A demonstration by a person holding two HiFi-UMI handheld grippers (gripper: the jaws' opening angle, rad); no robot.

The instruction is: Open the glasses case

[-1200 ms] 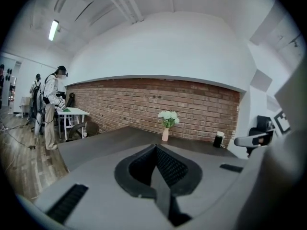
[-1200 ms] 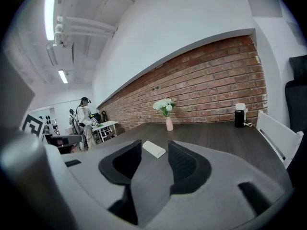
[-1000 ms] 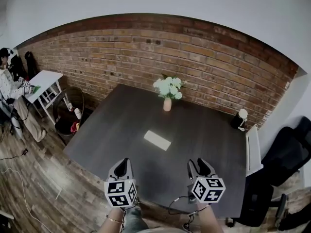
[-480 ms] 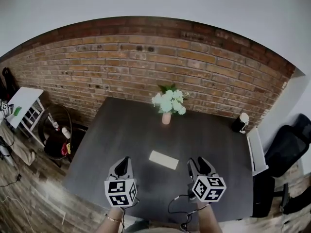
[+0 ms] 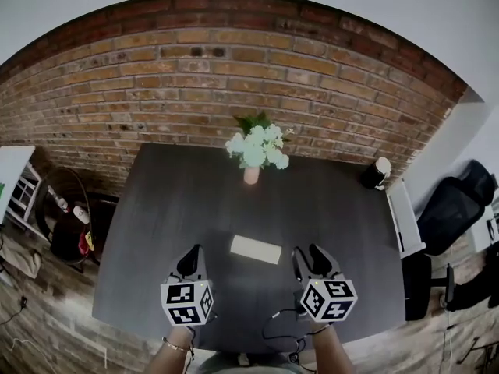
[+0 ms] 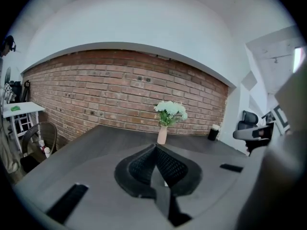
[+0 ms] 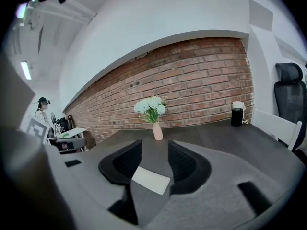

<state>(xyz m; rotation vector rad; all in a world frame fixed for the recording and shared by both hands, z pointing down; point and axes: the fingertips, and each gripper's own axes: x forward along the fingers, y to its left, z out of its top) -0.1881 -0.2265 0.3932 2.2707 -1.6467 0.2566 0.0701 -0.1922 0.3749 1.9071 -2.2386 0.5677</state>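
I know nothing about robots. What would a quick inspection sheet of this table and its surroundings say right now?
Surface: dark table, mostly bare.
Job's things: pale glasses case lying flat, looks closed, untouched.
Clutter: vase of flowers at the far edge; dark canister at the far right corner.
Grippers: left gripper jaws together, empty; right gripper jaws apart, empty.
Cables: thin cable by the right gripper.
Surroundings: brick wall, black office chair.

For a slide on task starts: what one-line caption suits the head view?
Left hand-held gripper shut, right hand-held gripper open, both above the table's near edge, short of the case; vase behind.
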